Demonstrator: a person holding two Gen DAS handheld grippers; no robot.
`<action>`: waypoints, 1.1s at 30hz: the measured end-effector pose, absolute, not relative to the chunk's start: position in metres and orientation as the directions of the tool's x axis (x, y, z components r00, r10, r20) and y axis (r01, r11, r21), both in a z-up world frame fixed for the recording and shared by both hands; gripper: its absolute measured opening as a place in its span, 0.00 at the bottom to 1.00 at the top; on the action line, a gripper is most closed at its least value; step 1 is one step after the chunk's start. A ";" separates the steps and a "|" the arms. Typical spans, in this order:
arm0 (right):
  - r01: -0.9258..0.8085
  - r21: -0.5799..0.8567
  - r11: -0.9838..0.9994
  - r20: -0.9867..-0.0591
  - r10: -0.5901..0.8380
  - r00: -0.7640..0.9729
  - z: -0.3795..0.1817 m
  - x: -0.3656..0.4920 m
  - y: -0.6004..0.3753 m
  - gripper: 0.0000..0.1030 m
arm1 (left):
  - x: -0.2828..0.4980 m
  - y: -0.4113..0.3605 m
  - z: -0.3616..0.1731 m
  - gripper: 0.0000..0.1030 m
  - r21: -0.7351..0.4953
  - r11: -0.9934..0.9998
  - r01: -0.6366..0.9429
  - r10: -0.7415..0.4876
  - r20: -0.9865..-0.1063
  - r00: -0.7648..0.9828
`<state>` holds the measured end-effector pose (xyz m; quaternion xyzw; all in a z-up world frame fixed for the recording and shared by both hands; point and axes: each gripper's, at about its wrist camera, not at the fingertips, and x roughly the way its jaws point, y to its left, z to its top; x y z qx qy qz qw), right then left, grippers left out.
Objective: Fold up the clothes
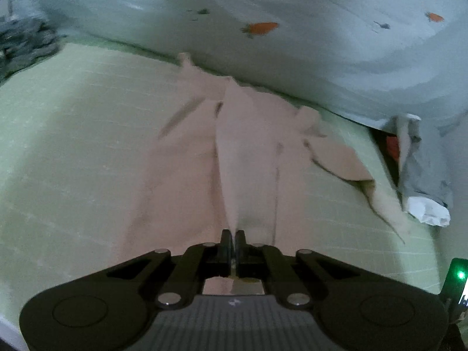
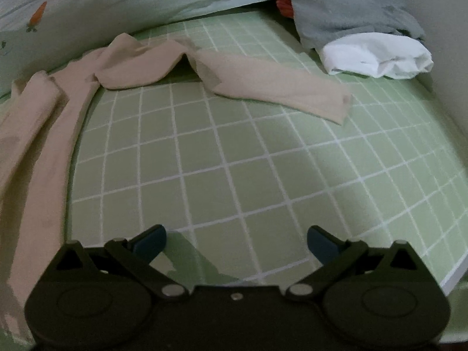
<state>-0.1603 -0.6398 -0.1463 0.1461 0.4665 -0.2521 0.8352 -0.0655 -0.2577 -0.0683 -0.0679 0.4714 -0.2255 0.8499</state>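
A beige long-sleeved garment (image 1: 248, 152) lies spread on the green checked sheet (image 1: 73, 134). My left gripper (image 1: 233, 235) is shut on a pinched ridge of the beige garment, which rises in a fold from the fingertips toward the far side. In the right wrist view the same garment (image 2: 44, 134) runs along the left edge, and one sleeve (image 2: 278, 87) stretches out to the right across the sheet (image 2: 234, 161). My right gripper (image 2: 236, 241) hangs open above bare sheet, nothing between its blue-padded fingers (image 2: 152, 241).
A pale duvet with carrot prints (image 1: 263, 26) is bunched along the far side. A grey cloth (image 2: 345, 14) and a white cloth (image 2: 377, 55) lie at the far right. Something dark and knitted (image 1: 23, 44) sits far left. The bed's edge (image 2: 453, 278) is at the right.
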 end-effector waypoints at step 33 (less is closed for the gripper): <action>0.777 0.178 0.604 -0.770 -0.406 0.492 -0.132 -0.148 -0.736 1.00 | -0.012 -0.265 -0.088 0.68 -0.228 0.950 0.212 -0.302 -0.839 0.452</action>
